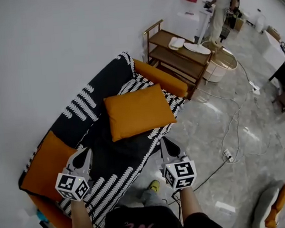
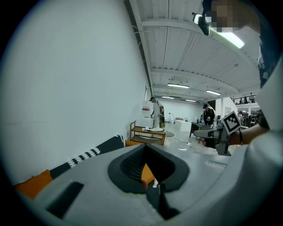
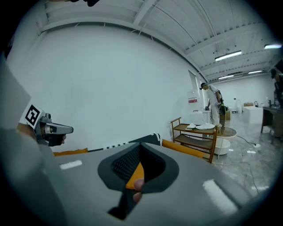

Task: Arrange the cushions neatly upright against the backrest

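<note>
An orange cushion (image 1: 138,111) lies flat on the seat of a sofa draped with a black-and-white throw (image 1: 89,103). A second orange cushion (image 1: 47,165) rests at the sofa's left end. My left gripper (image 1: 82,154) hovers shut over the seat's front edge, between the two cushions. Beside the seat's front right corner, my right gripper (image 1: 164,143) is shut too, empty, just short of the flat cushion. In the left gripper view the shut gripper (image 2: 150,183) frames a sliver of the cushion (image 2: 147,172). The right gripper view shows the shut gripper (image 3: 137,183) and the cushion (image 3: 134,173).
A wooden shelf table (image 1: 176,52) stands past the sofa's orange right armrest (image 1: 161,76), with a round white tub (image 1: 221,63) beside it. Cables (image 1: 234,127) and a power strip (image 1: 228,155) lie on the floor. A person (image 1: 222,3) stands far back. Another cushion (image 1: 276,206) lies on the floor.
</note>
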The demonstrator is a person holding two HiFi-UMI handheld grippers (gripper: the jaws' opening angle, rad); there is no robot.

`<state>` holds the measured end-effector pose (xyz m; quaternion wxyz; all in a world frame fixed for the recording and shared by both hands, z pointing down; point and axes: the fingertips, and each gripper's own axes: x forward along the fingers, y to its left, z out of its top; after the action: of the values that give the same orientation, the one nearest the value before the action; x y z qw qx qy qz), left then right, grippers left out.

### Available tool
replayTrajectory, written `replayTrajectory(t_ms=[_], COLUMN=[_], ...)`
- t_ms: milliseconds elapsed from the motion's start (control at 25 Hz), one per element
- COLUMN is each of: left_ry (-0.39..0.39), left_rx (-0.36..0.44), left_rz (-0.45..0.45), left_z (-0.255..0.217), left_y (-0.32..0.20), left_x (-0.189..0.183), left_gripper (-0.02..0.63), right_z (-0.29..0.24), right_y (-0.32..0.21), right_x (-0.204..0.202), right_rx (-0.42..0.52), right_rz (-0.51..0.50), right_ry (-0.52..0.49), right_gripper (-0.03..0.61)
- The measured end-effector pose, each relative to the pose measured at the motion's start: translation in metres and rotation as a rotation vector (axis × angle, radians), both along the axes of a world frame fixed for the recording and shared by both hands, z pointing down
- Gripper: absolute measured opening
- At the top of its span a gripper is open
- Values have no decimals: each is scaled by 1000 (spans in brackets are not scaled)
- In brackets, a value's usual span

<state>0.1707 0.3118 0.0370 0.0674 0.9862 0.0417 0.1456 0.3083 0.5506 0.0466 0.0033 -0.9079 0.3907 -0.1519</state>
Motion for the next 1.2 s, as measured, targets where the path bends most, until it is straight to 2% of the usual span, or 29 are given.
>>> replayTrajectory(t_ms=[280,440,800,1200], left_ry=[-39,-70,-109,-138], left_rx=[-36,-9,4,-19], left_rz=[37,52,78,18], left_z=[17,23,40,71], left_y=[64,79,84,45], left_x=[66,89,124,178], left_gripper=[6,6,6,6], right_z=[8,15,35,53], right_y=[51,70,79,61], right_x=[60,82,106,166], right_rx=[22,16,-9,-15], right_rz=[8,51,63,70], right_ry=[-34,-44,-68,-82], right_gripper=[14,12,14,14])
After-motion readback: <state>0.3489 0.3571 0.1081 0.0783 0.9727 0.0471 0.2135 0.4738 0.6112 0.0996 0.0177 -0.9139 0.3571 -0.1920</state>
